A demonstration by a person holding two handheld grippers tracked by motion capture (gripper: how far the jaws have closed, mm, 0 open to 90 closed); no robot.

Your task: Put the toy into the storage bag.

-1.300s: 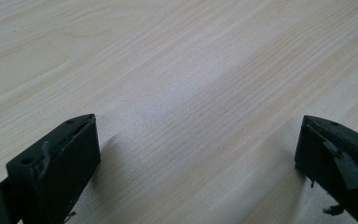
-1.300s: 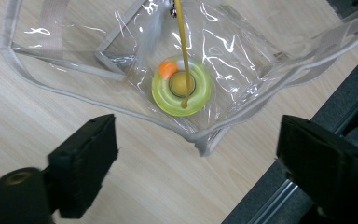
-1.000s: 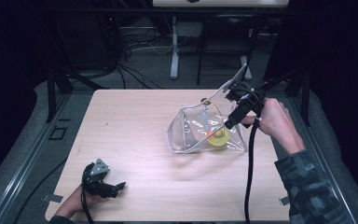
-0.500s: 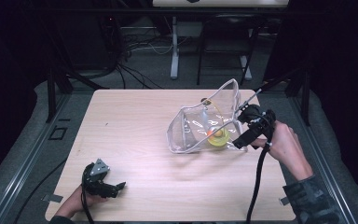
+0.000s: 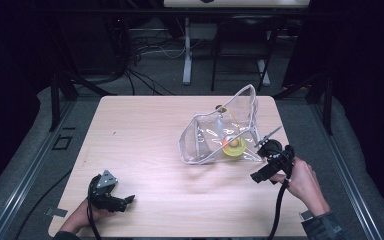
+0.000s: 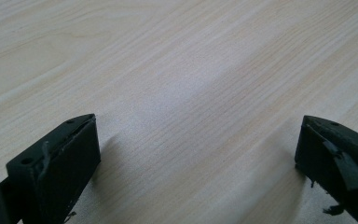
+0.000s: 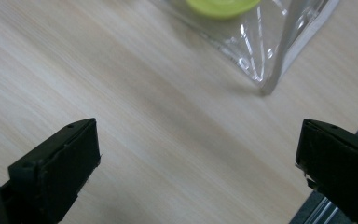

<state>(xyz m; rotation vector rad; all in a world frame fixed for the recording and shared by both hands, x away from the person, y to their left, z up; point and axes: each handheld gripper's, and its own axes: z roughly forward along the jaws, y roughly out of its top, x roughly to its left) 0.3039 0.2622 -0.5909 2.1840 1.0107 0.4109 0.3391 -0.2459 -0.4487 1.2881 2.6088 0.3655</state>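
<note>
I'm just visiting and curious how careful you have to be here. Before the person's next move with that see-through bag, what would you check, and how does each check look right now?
1. Right tongs open: ok, the jaws stand wide apart with bare table between them.
2. Right tongs free of the clear bag: ok, the bag's corner lies ahead of the jaws, not between them.
3. Left tongs open and holding nothing: ok, bare wood between the jaws.
4. Bag resting on the table: ok, well inside the edges.
5. Yellow-green thing inside the bag: ok, seen through the plastic.
6. Bag's mouth open or shut: cannot tell.
</note>
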